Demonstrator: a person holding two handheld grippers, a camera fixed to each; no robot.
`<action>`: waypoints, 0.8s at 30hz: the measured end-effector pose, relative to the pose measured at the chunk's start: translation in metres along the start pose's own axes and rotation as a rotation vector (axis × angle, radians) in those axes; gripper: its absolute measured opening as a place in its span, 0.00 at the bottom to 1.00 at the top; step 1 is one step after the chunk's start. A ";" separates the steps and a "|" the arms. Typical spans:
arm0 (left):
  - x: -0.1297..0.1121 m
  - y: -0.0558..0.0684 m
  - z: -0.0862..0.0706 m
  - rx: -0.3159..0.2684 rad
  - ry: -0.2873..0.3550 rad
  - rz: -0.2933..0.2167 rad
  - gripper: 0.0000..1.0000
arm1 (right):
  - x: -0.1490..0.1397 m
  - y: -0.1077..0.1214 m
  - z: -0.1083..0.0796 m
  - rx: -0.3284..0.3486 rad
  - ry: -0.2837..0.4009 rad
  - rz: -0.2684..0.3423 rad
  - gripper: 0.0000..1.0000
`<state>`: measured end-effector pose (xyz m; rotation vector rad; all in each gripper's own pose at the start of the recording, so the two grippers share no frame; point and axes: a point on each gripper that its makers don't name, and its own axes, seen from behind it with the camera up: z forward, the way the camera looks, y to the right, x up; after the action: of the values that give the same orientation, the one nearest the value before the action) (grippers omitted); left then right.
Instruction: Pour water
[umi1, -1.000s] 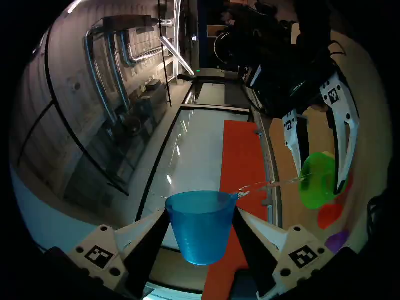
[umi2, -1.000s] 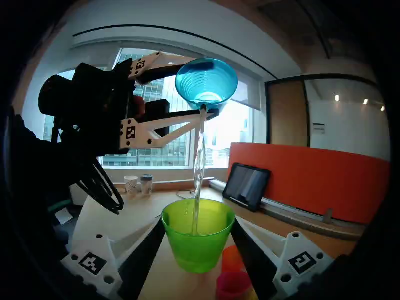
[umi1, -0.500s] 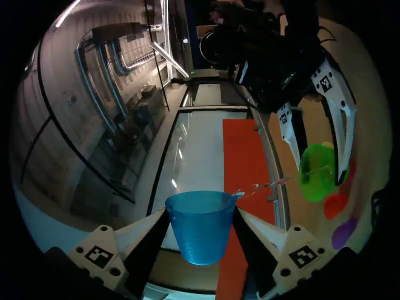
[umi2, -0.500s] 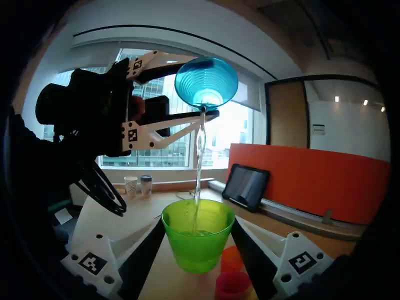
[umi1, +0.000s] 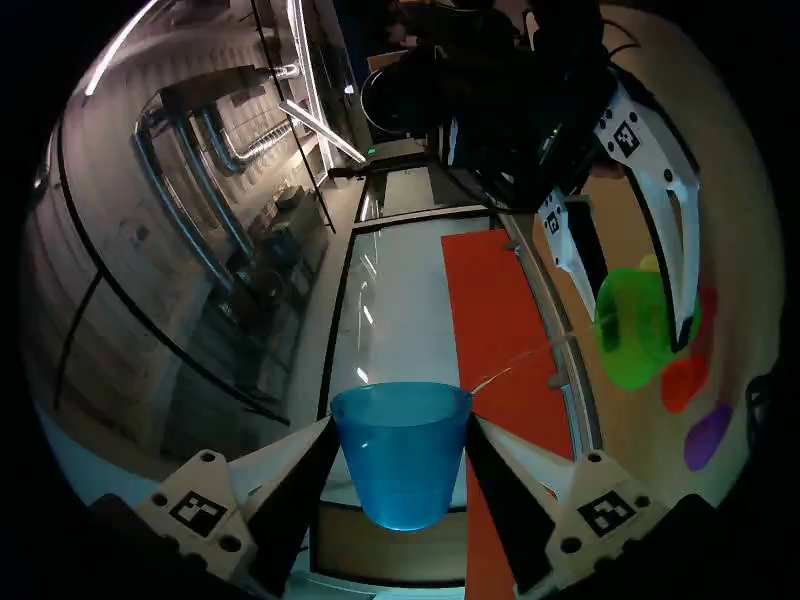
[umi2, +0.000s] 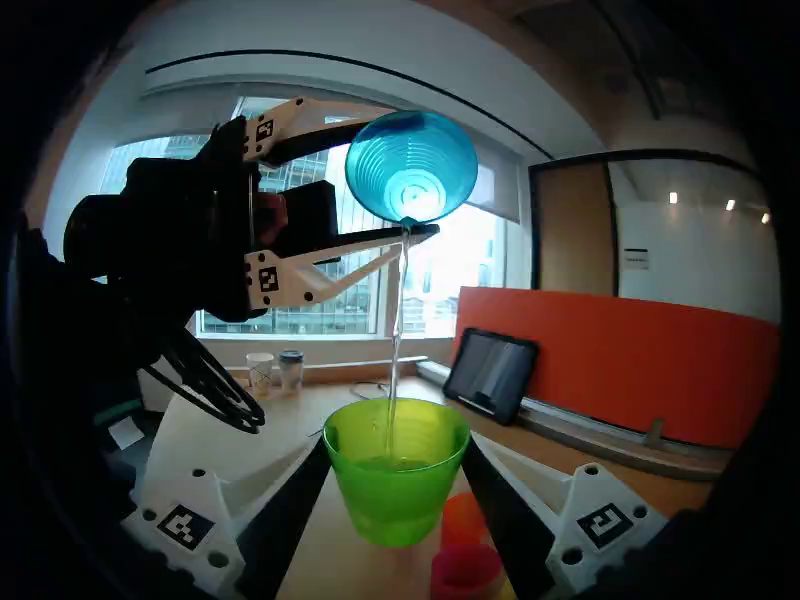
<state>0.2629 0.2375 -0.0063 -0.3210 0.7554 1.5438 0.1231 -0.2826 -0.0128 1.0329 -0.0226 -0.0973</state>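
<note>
My left gripper is shut on a blue cup, tipped far over; the right gripper view has this blue cup high up with its mouth facing the camera. A thin stream of water falls from its rim into a green cup. My right gripper is shut on that green cup and holds it upright over the wooden table, with water pooled inside. In the left gripper view the green cup sits at right between white fingers.
An orange cup and a pink cup stand on the table just below the green one. A tablet leans against an orange partition. Two paper cups stand by the window. A purple cup lies beyond.
The blue cup has tipped further, its mouth turning more toward the right gripper's camera. The water stream has thinned. The green cup stays put, with more water in it.
</note>
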 end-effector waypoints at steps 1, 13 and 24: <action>0.000 -0.001 0.000 0.004 0.001 0.010 0.85 | 0.000 0.000 0.000 0.000 0.000 0.000 0.90; 0.003 0.001 -0.002 0.015 0.008 0.059 0.85 | 0.001 0.001 0.000 -0.001 0.002 0.000 0.90; 0.003 0.000 -0.002 0.014 0.011 -0.002 0.85 | 0.001 0.002 0.002 -0.003 0.005 0.003 0.90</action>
<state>0.2618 0.2385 -0.0097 -0.3198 0.7737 1.5356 0.1243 -0.2833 -0.0105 1.0297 -0.0198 -0.0925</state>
